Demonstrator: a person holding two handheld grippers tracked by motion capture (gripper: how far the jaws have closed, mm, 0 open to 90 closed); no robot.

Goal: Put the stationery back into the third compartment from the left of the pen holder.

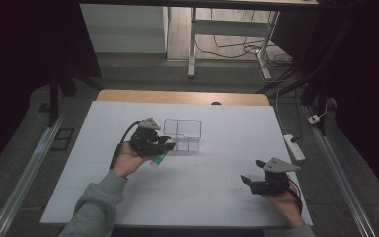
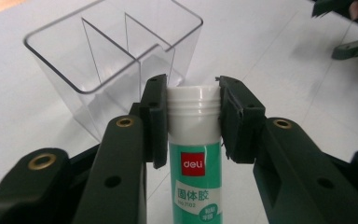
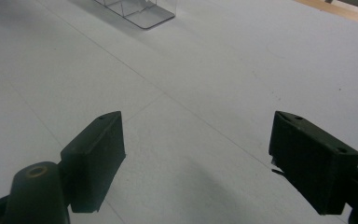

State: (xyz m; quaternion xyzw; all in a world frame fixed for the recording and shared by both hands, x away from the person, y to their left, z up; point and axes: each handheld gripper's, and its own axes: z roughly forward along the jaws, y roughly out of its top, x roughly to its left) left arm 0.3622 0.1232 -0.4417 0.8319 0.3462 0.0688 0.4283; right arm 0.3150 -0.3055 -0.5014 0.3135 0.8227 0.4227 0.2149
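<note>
Glue stick (image 2: 195,154) — green body, white cap — held in the left gripper (image 1: 164,144). Its fingers (image 2: 154,119) are closed on the stick just under the cap, one pad on each side, as the left gripper view shows. In the high view the stick slants down from the fingers toward the person, its lower end just over the desk (image 1: 212,197); whether that end touches the surface cannot be told.

Step in hand, by my reading: carrying the glue stick to the clear organizer (image 1: 183,135), a see-through box with inner dividers that stands just beyond and to the right of the left gripper. The stick is not yet inside; its cap sits close before the near wall of the box.

Next move, as a judgement — lift the stick above the rim, bring it nearer to upright, choose a compartment and lower it in before letting go. The walls are thin and clear, so a nudge could slide the box.

Left hand (image 1: 128,159): forearm comes in from the bottom left in a grey sleeve, hand wrapped under the gripper, tool pointing right toward the box.

Right gripper (image 1: 251,174): well apart, near the desk's right front corner, resting low over bare surface. Its fingers (image 3: 94,156) are spread wide with nothing between them, pointing left toward the box.
</note>
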